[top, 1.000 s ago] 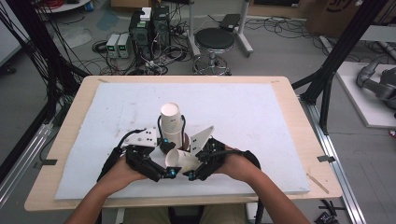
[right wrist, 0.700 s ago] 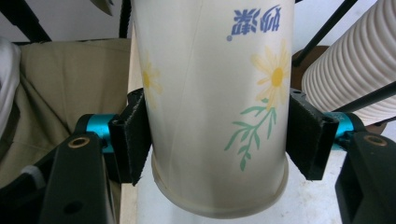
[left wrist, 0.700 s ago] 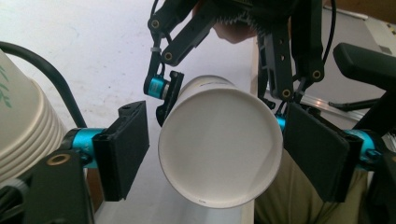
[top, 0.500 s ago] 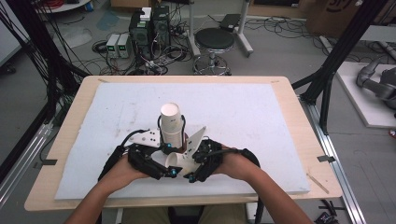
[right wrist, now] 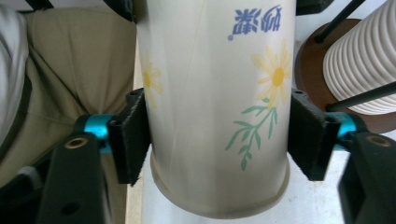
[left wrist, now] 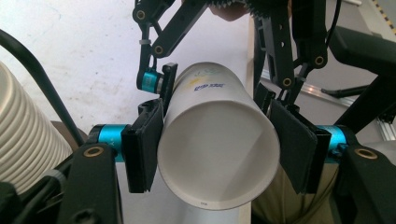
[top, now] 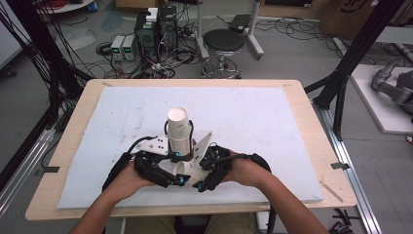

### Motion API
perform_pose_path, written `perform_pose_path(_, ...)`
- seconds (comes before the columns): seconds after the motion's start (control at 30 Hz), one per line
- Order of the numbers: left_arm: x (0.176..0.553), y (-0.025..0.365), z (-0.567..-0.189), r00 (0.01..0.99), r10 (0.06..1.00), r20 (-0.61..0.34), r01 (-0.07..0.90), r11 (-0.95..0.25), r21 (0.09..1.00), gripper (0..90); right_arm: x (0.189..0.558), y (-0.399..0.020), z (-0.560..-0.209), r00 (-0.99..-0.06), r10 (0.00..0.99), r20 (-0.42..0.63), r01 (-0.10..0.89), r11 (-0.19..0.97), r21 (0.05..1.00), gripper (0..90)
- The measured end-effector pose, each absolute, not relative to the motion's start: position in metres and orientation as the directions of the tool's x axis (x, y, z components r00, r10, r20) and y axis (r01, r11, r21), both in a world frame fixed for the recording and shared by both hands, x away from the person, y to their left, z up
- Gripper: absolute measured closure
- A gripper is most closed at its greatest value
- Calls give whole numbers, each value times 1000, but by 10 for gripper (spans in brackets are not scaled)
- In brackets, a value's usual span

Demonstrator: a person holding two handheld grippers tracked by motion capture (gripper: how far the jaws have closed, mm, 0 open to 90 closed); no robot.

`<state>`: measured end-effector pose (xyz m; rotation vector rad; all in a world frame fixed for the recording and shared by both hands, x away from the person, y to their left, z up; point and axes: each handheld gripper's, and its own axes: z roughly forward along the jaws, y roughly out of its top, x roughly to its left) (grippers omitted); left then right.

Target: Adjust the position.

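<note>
A single white paper cup (top: 184,168) with a yellow flower print lies level between my two grippers, near the table's front edge. The left gripper (left wrist: 217,158) has just closed, and its black pads (left wrist: 142,142) press the cup's open rim (left wrist: 219,154) from both sides. Facing it, the right gripper (right wrist: 218,140) straddles the cup's narrower end (right wrist: 217,107). Its jaws have just been opening, and the pads (right wrist: 133,137) sit close beside the wall without squeezing it. A tall stack of white cups (top: 178,129) stands upright just behind the grippers.
The stack rests on a brown round base (right wrist: 313,60) on the white foam mat (top: 272,126), which covers the wooden table (top: 311,107). The person's lap lies beyond the front edge. A stool (top: 223,41) and electronics boxes (top: 156,27) are on the floor behind the table.
The left gripper's jaws have drawn in around the cup. Both hands stay in the same place in front of the stack.
</note>
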<state>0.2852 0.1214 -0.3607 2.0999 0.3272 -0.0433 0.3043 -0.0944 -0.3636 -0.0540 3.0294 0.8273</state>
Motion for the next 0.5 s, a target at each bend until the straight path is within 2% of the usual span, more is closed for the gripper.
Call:
perform_pose_path(0.03, 285, 122, -360, 962, 222, -157, 249, -485, 838, 375, 306, -97, -362, -1000, -16, -5, -16, 842, 539, 190)
perform_pose_path(0.07, 286, 123, -360, 962, 227, -154, 248, -479, 842, 375, 306, -99, -360, -1000, 6, -6, 2, 834, 552, 182)
perform_pose_path(0.13, 286, 126, -360, 958, 242, -157, 254, -454, 854, 375, 306, -102, -358, -1000, 18, 1, 16, 826, 564, 182)
perform_pose_path(0.3, 286, 136, -359, 958, 236, -161, 242, -373, 895, 375, 308, -126, -351, -998, 66, 7, 52, 697, 715, 181)
perform_pose_path(0.5, 284, 140, -358, 965, 225, -133, 206, -337, 919, 375, 307, -147, -351, -993, 114, 20, 85, 606, 791, 181)
